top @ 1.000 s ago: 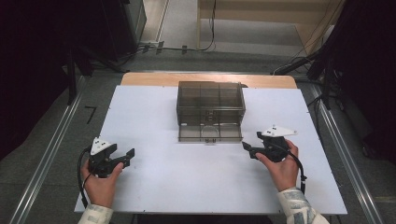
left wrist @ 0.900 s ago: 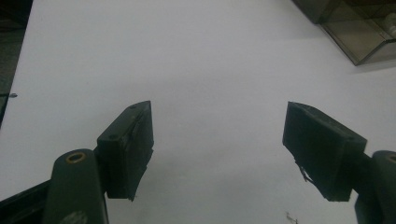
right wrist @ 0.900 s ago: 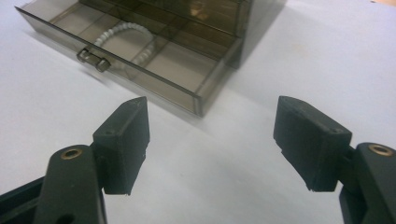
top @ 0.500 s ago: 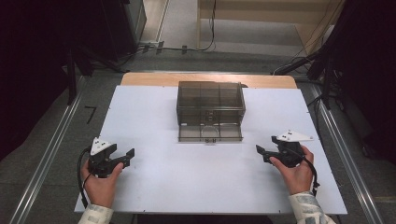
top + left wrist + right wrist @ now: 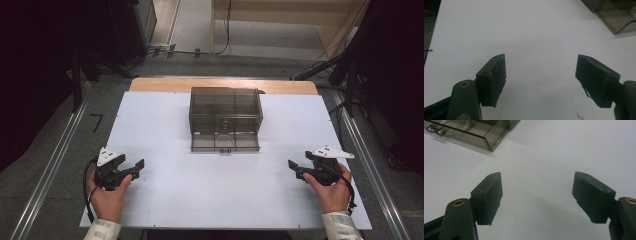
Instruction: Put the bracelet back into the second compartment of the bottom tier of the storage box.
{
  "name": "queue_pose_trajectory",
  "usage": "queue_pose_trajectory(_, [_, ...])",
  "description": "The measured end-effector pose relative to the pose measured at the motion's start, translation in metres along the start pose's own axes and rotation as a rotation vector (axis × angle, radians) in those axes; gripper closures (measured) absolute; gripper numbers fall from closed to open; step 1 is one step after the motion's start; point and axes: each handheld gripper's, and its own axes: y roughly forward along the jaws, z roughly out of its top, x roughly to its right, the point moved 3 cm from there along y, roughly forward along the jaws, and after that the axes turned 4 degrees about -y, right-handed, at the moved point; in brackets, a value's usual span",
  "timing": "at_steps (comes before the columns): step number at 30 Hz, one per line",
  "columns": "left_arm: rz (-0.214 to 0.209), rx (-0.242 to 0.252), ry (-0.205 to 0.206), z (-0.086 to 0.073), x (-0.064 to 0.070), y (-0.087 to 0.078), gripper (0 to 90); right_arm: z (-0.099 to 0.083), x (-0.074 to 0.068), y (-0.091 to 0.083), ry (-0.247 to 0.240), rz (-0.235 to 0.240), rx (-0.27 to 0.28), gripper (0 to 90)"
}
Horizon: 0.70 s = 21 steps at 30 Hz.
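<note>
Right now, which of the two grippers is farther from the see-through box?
The right gripper, near the table's right edge. It sits farther out to the side of the smoky plastic drawer box than the left gripper does.

White table (image 5: 165,200); a smoky clear compartment box (image 5: 225,112) stands mid-far side, front flap (image 5: 225,142) lying open.

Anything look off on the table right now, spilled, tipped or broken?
Nothing spilled or tipped. The smoky clear plastic box sits upright and square on the white table, its front flap folded down flat. Both claws, left and right, are open and empty.
</note>
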Motion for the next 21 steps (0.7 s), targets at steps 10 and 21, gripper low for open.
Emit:
queue_pose_trajectory(10, [0.001,-0.001,-0.003,0.0,0.0,0.0,25.1,-0.013,0.016,-0.011,0.037,-0.033,0.003,21.7])
queue_pose_trajectory(21, [0.002,-0.001,-0.008,0.0,-0.001,0.0,25.1,-0.023,0.029,-0.019,0.06,-0.077,-0.006,21.4])
